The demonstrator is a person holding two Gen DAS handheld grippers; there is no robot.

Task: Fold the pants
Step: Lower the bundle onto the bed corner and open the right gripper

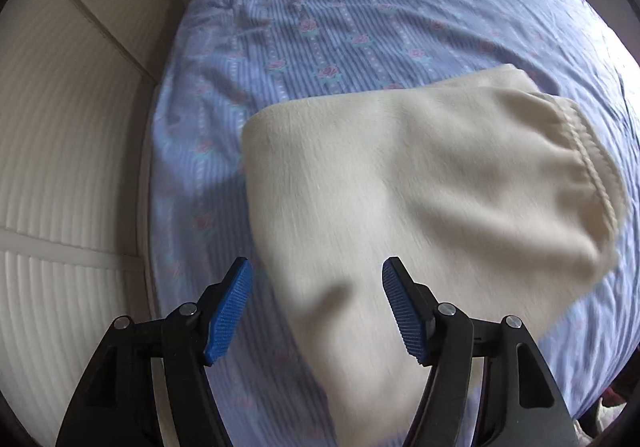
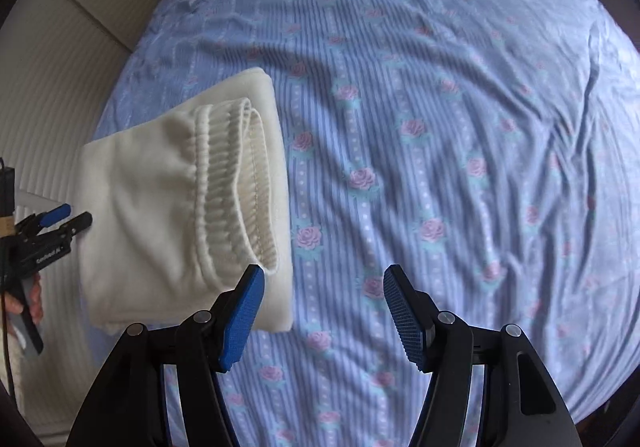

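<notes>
Best finished by pressing the stacked layers flat and squaring the edges without dragging the bundle. Left gripper (image 1: 316,307): spread wide, gripping nothing, poised above the near end of the cream pants (image 1: 420,183), folded compactly on the bed sheet (image 1: 320,27). Right gripper (image 2: 324,311): likewise wide and empty, just right of the waistband.

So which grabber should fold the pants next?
Probably the left gripper. It is open right over the cream pants, with cloth between its fingers. The right gripper is open too, but mostly over the bare bedsheet beside the waistband.
</notes>
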